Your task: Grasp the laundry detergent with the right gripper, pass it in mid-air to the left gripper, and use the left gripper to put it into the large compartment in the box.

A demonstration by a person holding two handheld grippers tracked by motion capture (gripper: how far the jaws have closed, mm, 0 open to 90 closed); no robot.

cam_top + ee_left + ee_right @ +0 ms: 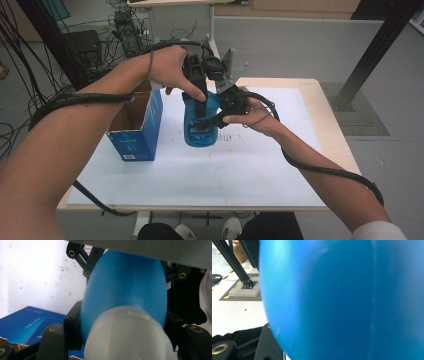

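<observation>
A blue plastic bottle (pixel 201 131) with a white cap (pixel 127 337) stands upright on the white mat beside the box. My left gripper (pixel 200 107) comes down from above, and in the left gripper view its black jaws flank the cap and neck, shut on the bottle (pixel 125 285). My right gripper (pixel 211 122) reaches in from the right and is shut on the bottle's body. Its jaws show at the top of the left gripper view, one on each side of the blue wall. The bottle (pixel 342 300) sits very close in the right gripper view, with one black finger (pixel 265 345) beside it.
An open blue cardboard box (pixel 136 122) stands just left of the bottle, also seen as the box (pixel 30 325). The white mat (pixel 250 170) covers a wooden table. A black frame post (pixel 380 45) rises at the right; cables lie on the floor at the back left.
</observation>
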